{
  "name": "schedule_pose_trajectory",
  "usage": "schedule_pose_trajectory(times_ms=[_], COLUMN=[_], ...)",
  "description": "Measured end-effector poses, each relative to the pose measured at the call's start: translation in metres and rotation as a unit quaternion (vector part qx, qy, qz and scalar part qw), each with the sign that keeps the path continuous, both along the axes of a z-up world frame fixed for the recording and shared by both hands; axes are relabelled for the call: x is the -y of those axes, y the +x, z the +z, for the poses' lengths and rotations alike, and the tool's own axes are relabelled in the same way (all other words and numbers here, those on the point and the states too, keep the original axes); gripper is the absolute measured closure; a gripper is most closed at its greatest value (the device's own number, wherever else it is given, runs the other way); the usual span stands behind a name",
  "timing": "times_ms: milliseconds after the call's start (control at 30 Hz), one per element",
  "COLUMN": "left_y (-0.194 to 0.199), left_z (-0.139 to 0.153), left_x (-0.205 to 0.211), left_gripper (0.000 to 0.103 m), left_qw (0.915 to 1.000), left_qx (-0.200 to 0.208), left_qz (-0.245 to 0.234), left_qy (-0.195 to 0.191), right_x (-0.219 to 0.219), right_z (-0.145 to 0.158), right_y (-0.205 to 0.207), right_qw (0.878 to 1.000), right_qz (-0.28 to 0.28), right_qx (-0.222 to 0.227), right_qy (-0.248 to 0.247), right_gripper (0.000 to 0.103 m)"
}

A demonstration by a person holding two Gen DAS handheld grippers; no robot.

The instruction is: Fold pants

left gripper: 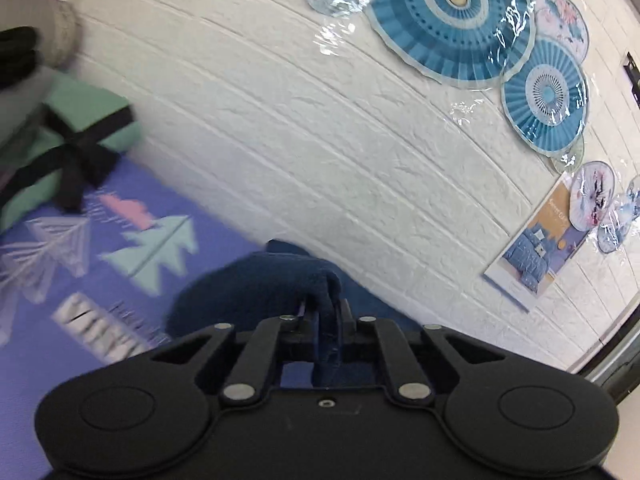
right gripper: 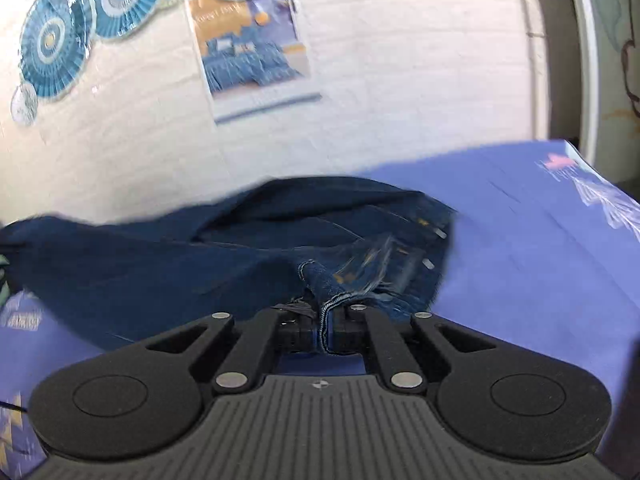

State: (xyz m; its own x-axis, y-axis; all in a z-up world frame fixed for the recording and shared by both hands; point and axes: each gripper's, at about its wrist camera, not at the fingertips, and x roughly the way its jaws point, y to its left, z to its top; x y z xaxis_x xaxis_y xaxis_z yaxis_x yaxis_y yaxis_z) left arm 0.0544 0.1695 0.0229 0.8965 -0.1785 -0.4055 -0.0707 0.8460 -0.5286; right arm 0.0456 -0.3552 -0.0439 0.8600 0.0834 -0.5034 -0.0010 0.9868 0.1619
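Observation:
Dark blue jeans (right gripper: pixel 168 256) lie bunched on a purple patterned bedsheet (right gripper: pixel 520 240), the waistband with rivets toward the right. My right gripper (right gripper: pixel 326 320) is shut on a hemmed edge of the jeans near the waistband. In the left wrist view, my left gripper (left gripper: pixel 326 312) is shut on a fold of the same jeans (left gripper: pixel 256 280), which drape over the fingers and hide the tips. Both grippers hold the cloth a little above the sheet.
A white brick-pattern wall (left gripper: pixel 320 140) rises just behind the bed, with blue paper fans (left gripper: pixel 452 12) and a poster (right gripper: pixel 248 44). A green cushion with a black bow (left gripper: pixel 72 140) sits at the left. The bed's right edge (right gripper: pixel 600 176) is near a door frame.

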Motion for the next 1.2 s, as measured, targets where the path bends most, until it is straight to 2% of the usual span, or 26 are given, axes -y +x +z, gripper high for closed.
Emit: schedule_pose_trajectory(times_ms=[67,167,300,333,367,400,433,500,567,600,633,667,733,800,900,967,1067,1200], left_y=[-0.038,-0.087,-0.114,-0.116,-0.117,-0.118,-0.122,-0.13,-0.136,-0.141,-0.144,-0.148,-0.159,-0.169,-0.169,-0.162,-0.141,-0.115], left_z=[-0.009,-0.033,-0.063,-0.07,-0.074,-0.075,-0.074,-0.067,-0.062,-0.062,-0.062,-0.063,-0.065,-0.065,-0.074,-0.086,-0.104,-0.124], left_x=[-0.013,-0.024,-0.025,-0.027,-0.031,-0.036,-0.043,-0.051,-0.057,-0.06,-0.063,-0.066,-0.075,-0.089,-0.104,-0.106,-0.107,-0.106], left_gripper=[0.103,0.103,0.103,0.091,0.043,0.027,0.016,0.012,0.003,0.003,0.002,0.002,0.002,0.002,0.004,0.004,0.002,0.0], left_qw=[0.9996,0.9968,0.9936,0.9919,0.9904,0.9891,0.9887,0.9892,0.9896,0.9896,0.9892,0.9884,0.9844,0.9748,0.9675,0.9673,0.9658,0.9569], left_qx=[-0.026,-0.068,-0.105,-0.115,-0.121,-0.122,-0.119,-0.108,-0.099,-0.092,-0.086,-0.078,-0.053,-0.046,-0.078,-0.083,-0.085,-0.067], left_qz=[0.008,0.023,0.034,0.047,0.061,0.074,0.08,0.088,0.097,0.1,0.104,0.112,0.136,0.186,0.21,0.192,0.167,0.145], left_qy=[-0.001,-0.035,-0.024,-0.025,-0.03,-0.037,-0.044,-0.044,-0.039,-0.046,-0.055,-0.067,-0.099,-0.114,-0.118,-0.143,-0.179,-0.243], right_x=[0.002,-0.004,-0.004,-0.003,-0.004,-0.005,-0.008,-0.016,-0.025,-0.027,-0.028,-0.03,-0.034,-0.04,-0.048,-0.062,-0.094,-0.14], right_z=[-0.005,-0.012,-0.036,-0.043,-0.048,-0.049,-0.047,-0.036,-0.023,-0.019,-0.017,-0.013,-0.008,-0.004,-0.001,-0.001,-0.011,-0.031], right_y=[-0.018,-0.042,-0.055,-0.051,-0.048,-0.047,-0.046,-0.048,-0.049,-0.049,-0.049,-0.048,-0.046,-0.046,-0.043,-0.034,-0.018,0.0], right_qw=[1.0,0.999,0.996,0.994,0.991,0.99,0.99,0.99,0.989,0.988,0.986,0.986,0.986,0.984,0.987,0.99,0.986,0.977], right_qz=[-0.002,0.005,0.004,0.005,0.006,0.005,0.007,0.012,0.011,0.004,-0.005,-0.009,-0.01,-0.018,0.004,0.046,0.12,0.178], right_qx=[-0.018,-0.044,-0.089,-0.11,-0.129,-0.139,-0.136,-0.121,-0.102,-0.093,-0.086,-0.08,-0.067,-0.058,-0.049,-0.051,-0.061,-0.081], right_qy=[0.0,-0.008,-0.019,-0.023,-0.027,-0.035,-0.044,-0.068,-0.107,-0.126,-0.144,-0.149,-0.149,-0.165,-0.15,-0.125,-0.099,-0.088], right_gripper=[0.097,0.097,0.097,0.097,0.095,0.094,0.093,0.079,0.055,0.047,0.032,0.028,0.03,0.03,0.029,0.029,0.029,0.029])
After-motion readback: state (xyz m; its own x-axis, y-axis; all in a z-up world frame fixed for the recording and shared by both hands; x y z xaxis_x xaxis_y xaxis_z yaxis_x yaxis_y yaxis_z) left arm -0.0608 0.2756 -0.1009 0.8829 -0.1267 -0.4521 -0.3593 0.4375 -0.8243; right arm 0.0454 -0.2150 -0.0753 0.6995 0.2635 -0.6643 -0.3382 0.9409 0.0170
